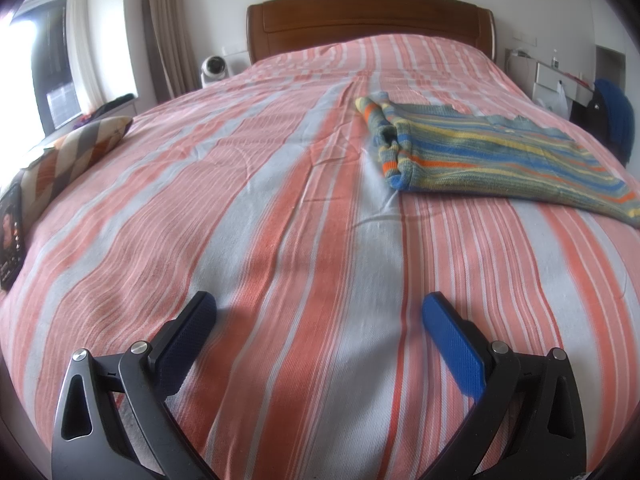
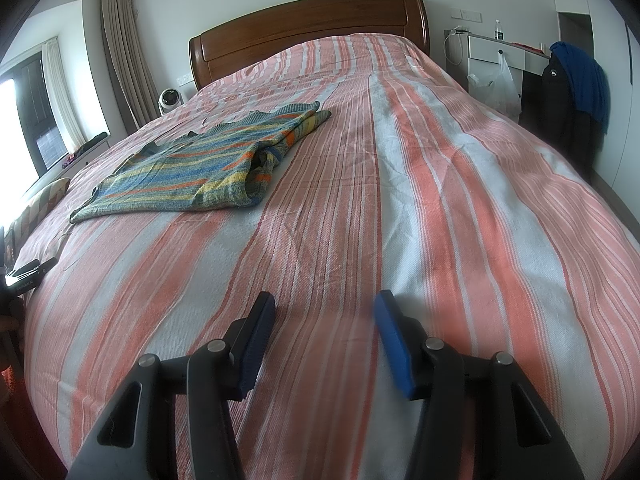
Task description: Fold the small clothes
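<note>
1. A knitted garment with blue, yellow, orange and grey-green stripes [image 1: 492,156] lay flat on a bed covered in a salmon-pink, white and pale grey striped sheet [image 1: 280,208], partly folded, with one rolled sleeve bunched along its edge.
2. In the left wrist view the garment sat toward the right and well ahead of the tongs; in the right wrist view it [image 2: 200,168] sat toward the left, also well ahead.
3. The left tongs [image 1: 319,312] stood released, their blue pads spread wide with only the sheet showing between them.
4. The right tongs [image 2: 325,308] were also released, held narrower than the left, with nothing between the pads.
5. A dark wooden headboard [image 1: 368,20] closed the far end of the bed.
6. A diamond-patterned cushion [image 1: 76,152] lay at the bed's left edge.
7. A small white round fan [image 2: 171,99] stood beside the headboard.
</note>
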A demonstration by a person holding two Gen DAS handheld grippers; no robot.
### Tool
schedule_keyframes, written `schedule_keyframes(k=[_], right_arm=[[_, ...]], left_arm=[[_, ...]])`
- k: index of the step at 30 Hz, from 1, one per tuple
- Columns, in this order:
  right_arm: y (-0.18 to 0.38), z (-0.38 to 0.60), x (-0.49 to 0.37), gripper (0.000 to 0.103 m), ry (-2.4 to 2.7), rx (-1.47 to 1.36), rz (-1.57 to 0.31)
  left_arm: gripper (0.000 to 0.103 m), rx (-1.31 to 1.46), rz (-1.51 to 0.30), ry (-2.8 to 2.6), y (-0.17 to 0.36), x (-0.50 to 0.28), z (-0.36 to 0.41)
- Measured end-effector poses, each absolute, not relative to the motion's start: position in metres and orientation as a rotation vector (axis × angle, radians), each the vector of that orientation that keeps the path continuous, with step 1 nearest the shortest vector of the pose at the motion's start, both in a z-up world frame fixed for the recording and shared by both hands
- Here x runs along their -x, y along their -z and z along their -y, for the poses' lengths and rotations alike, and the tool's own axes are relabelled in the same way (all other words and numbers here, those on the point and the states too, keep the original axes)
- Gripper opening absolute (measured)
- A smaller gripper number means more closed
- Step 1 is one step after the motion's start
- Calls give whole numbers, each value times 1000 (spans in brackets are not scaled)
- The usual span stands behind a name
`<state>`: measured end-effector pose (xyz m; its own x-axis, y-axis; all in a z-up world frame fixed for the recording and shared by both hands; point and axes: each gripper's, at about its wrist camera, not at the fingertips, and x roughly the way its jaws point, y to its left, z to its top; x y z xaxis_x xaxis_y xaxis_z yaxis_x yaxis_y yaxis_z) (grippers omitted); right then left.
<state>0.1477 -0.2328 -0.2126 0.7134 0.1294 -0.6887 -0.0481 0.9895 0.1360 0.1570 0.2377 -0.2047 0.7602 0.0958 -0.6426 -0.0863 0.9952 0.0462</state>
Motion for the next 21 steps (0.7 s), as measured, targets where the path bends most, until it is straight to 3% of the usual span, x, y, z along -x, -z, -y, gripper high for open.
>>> schedule_keyframes(k=[21], right_arm=[[212,237,-148,52,-106,-125,-764]], left_arm=[[102,-15,-698,-99,204,-156,-237]])
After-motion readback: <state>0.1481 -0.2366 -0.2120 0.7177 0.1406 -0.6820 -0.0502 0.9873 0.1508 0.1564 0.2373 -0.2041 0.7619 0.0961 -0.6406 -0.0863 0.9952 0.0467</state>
